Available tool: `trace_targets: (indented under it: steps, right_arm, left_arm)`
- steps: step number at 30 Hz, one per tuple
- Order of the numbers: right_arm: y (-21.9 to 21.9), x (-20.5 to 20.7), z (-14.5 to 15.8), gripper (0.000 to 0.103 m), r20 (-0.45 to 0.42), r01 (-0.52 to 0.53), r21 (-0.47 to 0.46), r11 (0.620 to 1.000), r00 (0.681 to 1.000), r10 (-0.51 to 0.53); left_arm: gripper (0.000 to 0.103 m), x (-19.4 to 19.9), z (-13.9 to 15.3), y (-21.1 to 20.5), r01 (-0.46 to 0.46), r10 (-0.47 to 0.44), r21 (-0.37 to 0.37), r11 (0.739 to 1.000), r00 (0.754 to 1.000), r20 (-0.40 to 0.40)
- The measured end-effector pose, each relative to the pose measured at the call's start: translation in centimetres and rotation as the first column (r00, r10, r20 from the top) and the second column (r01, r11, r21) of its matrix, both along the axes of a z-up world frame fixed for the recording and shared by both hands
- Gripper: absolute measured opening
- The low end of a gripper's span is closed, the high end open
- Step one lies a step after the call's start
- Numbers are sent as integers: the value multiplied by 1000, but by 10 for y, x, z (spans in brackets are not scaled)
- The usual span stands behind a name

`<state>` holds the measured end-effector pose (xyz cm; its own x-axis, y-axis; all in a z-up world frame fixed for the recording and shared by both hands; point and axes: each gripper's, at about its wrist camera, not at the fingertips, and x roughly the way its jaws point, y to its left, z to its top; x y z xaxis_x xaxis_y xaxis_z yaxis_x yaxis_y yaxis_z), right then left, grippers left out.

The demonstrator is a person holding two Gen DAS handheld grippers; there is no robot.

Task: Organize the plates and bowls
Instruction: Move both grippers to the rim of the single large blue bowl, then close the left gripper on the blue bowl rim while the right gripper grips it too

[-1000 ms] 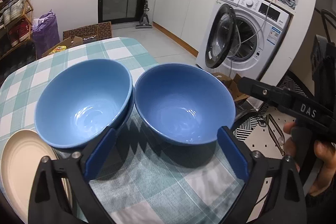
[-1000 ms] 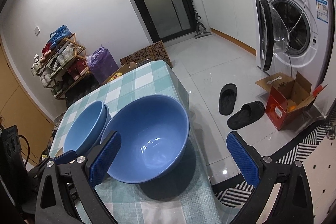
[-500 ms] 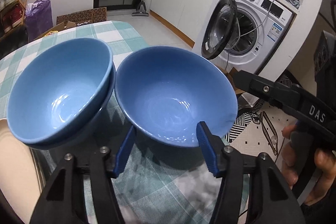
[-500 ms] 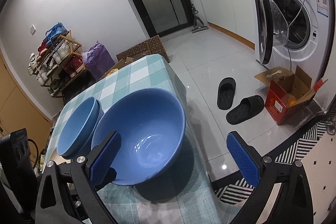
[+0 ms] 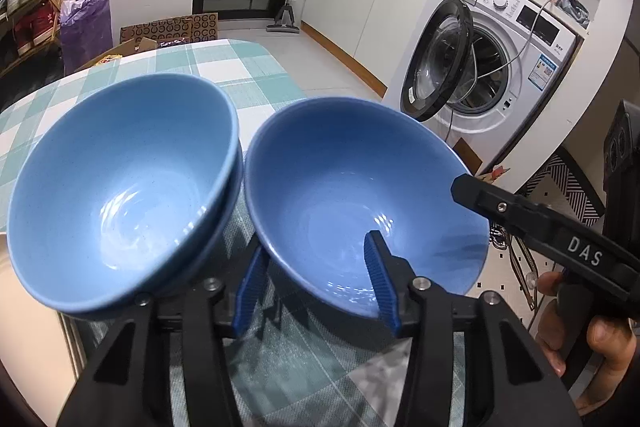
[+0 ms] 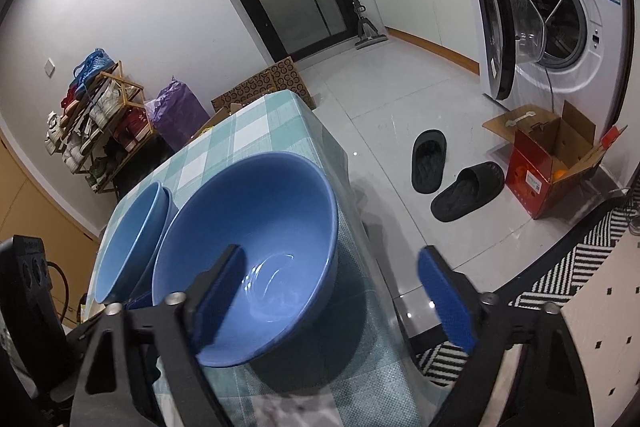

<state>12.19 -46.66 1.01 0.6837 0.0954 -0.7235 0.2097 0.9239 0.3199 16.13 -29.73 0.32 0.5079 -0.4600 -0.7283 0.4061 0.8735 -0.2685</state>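
On the teal checked tablecloth a single blue bowl stands beside a stack of two blue bowls. My left gripper straddles the single bowl's near wall, one pad inside and one outside. Its jaws are closing, with a gap still showing at the wall. My right gripper straddles the same bowl's right wall, its left pad inside. Its jaws are closing too and stand wide of the wall. A beige plate peeks in at the far left.
The single bowl sits close to the table's right edge. Beyond it are a tiled floor with black slippers, a red cardboard box and a washing machine with its door open. A shoe rack stands behind the table.
Both grippers came down onto the single bowl. The left jaws narrowed a lot around its near wall. The right jaws started narrowing, and its left finger is now inside the bowl.
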Motion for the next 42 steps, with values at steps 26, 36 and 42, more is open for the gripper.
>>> trace_targets:
  steps: [26,36,42]
  right_arm:
    - [2,-3,-2,41,27,-39,-38,999,999,40]
    - [1,-2,-4,32,21,-34,-51,998,999,35]
    - [-3,-6,-2,27,30,-18,-56,998,999,19]
  left_arm:
    - [44,-2,1,-13,65,-66,32,997,997,32]
    - [43,1,-1,-18,64,-65,43,997,997,32]
    - [39,1,-1,-16,69,-71,45,997,997,33]
